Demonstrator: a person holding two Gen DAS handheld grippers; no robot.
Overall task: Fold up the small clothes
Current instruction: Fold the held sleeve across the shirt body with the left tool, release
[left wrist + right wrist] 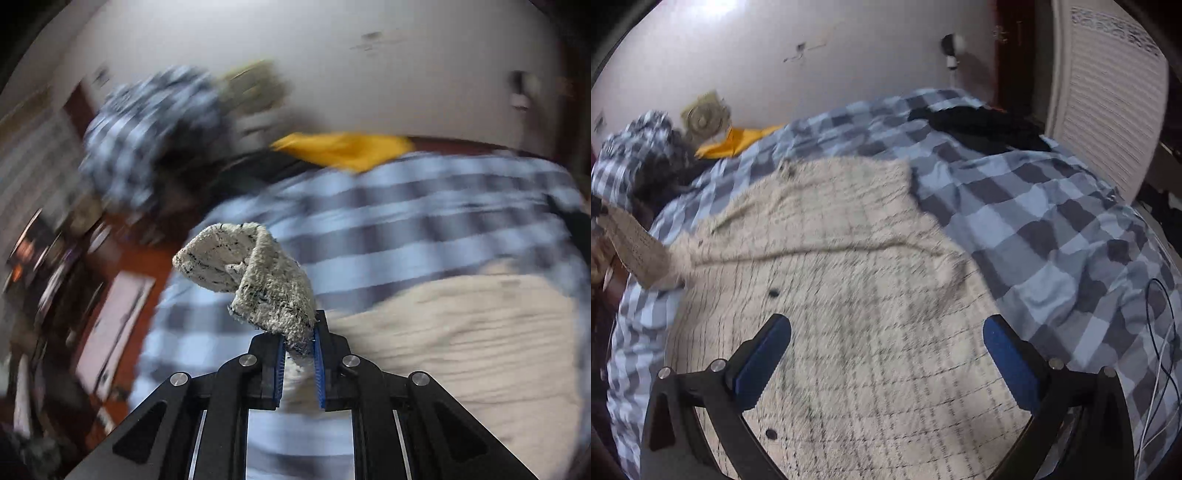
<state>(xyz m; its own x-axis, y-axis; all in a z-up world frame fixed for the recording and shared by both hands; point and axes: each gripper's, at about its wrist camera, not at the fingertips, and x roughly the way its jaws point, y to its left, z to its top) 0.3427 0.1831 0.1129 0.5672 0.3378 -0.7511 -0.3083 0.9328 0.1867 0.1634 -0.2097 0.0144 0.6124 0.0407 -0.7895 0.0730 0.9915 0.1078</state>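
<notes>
Sleeve pinched, body flat
Left claw (300, 341) grips the fuzzy cream sweater's (849, 295) cuff (258, 280); right claw (886, 332) spread wide above its grid-patterned knit on the checked bed (1052, 229).

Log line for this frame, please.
left gripper: shut on sleeve, lifted | right gripper: open above cardigan | cardigan flat on bed

Cardigan (842, 266) lies spread on the bedcover (1052, 229), sleeve (635, 240) reaching off to the left. Behind it: pillow (631, 155) far left, cloth (738, 142) beside that, dark garment (982, 125) far right, all before the wall (812, 48). Cables (1160, 332) lie on the bedcover's right edge.
</notes>
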